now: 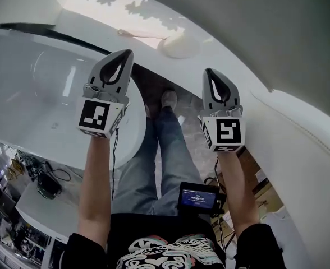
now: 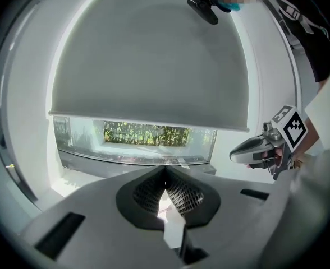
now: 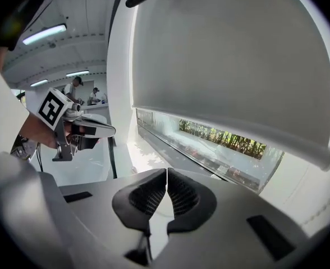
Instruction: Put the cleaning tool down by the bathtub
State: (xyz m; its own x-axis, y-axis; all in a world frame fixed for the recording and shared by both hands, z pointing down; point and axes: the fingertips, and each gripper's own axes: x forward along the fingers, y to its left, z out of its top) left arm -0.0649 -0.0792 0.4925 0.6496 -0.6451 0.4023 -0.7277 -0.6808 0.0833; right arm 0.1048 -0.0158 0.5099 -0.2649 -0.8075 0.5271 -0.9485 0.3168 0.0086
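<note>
Left gripper (image 1: pixel 125 55) and right gripper (image 1: pixel 209 73) clenched empty beside the white oval bathtub (image 1: pixel 36 111).
Round-headed white cleaning tool (image 1: pixel 178 45) lies flat behind it, thin handle running along the rim.

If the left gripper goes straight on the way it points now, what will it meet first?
Probably the white ledge beyond the tub, close to the tool lying there. The left gripper is shut and empty. Depth is hard to judge.
</note>
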